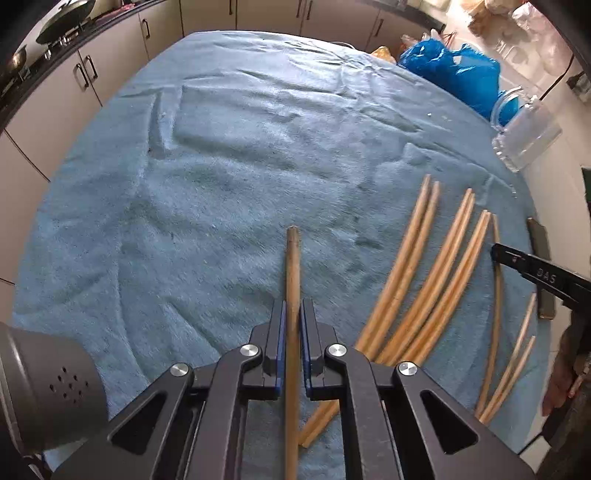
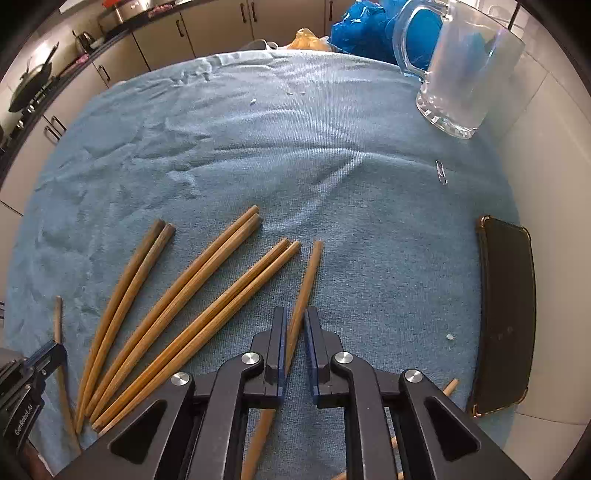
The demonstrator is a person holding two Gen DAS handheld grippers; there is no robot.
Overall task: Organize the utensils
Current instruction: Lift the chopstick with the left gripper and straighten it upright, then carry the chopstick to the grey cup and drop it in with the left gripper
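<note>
My left gripper [image 1: 293, 304] is shut on a single wooden chopstick [image 1: 292, 258] that runs straight up between its blue pads over the blue towel [image 1: 221, 166]. To its right lie three chopstick pairs [image 1: 439, 273], fanned out side by side. My right gripper [image 2: 295, 312] is shut on another single chopstick [image 2: 308, 277], which slants up to the right of the pairs [image 2: 207, 288]. In the left wrist view the right gripper [image 1: 496, 251] reaches in from the right edge. In the right wrist view the left gripper [image 2: 55, 349] shows at the lower left.
A clear glass mug [image 2: 458, 74] stands at the towel's far right corner, with a blue plastic bag [image 2: 365, 26] behind it. A phone in a black case [image 2: 506, 314] lies at the right edge, and a paper clip [image 2: 440, 171] sits near it. More chopsticks [image 1: 517, 354] lie at the front right.
</note>
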